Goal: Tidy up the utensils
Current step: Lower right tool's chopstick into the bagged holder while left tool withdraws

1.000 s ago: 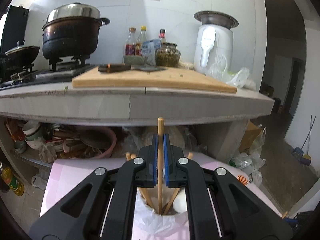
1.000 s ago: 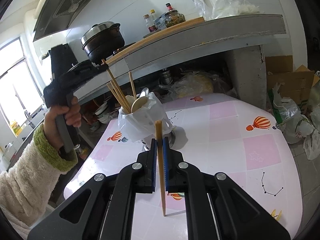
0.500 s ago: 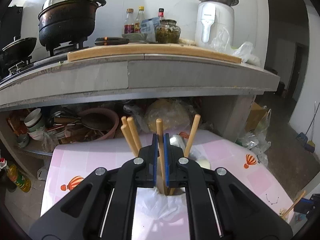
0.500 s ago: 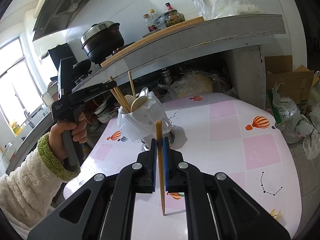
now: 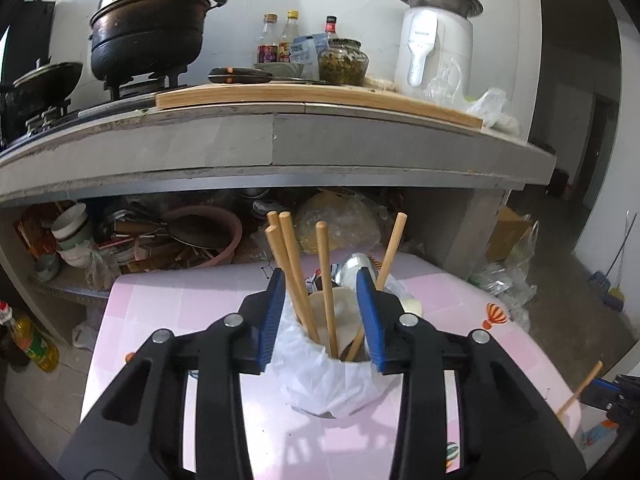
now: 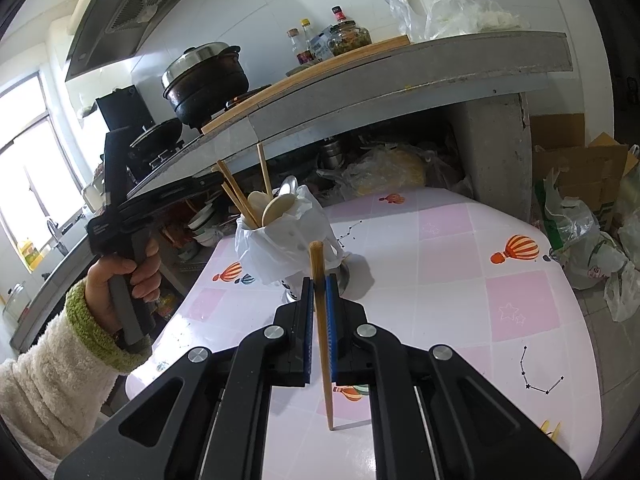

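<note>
now chopstick (image 5: 327,292) free, left gripper (image 5: 322,316) opening

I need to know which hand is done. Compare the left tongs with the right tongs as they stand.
1. The left tongs are opening, pads clear of the chopstick between them; the right tongs are clamped shut on a chopstick.
2. The left tongs straddle the bag-lined utensil holder; the right tongs hang above bare pink table, away from it.

Shared: black bodies, blue pads, and an upright wooden chopstick in the gap.

Wrist views, shared utensil holder (image 5: 340,376)
</note>
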`<state>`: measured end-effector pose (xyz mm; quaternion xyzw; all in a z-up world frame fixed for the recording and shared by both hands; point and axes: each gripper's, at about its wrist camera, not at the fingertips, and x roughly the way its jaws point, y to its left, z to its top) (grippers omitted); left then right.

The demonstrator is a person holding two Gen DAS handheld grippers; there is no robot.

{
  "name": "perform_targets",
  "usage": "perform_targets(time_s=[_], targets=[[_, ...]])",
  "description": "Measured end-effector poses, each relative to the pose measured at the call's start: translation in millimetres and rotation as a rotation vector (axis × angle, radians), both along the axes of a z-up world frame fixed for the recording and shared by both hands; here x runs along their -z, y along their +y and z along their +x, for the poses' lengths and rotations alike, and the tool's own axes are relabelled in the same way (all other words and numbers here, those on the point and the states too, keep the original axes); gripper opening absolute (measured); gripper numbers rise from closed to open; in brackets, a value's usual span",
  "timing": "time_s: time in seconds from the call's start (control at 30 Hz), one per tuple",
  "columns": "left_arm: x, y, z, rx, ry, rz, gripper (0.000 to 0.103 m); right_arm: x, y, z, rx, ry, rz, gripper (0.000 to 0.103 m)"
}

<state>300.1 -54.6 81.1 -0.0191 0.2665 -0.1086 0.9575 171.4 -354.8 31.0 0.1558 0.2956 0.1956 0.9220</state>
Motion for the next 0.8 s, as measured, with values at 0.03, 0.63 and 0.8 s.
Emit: perform_targets(time_s=[0.03, 0.63, 0.8], targets=[[-0.2, 3.2, -4.5, -0.001, 0.000, -0.009, 0.039, -0.8, 0.6, 0.0, -0.001, -0.002, -0.002, 0.006], [34.8, 76.0, -108.9, -0.114, -0.002, -0.125, 0.056, -105.4, 22.4, 5.3, -0.125, -0.202, 0.001, 0.006], [55.2, 99.3, -127.1, -0.191, 0.017, -0.120, 0.061, -156.8, 33.7, 19.4, -0.187, -0.270, 0.041, 0.006]])
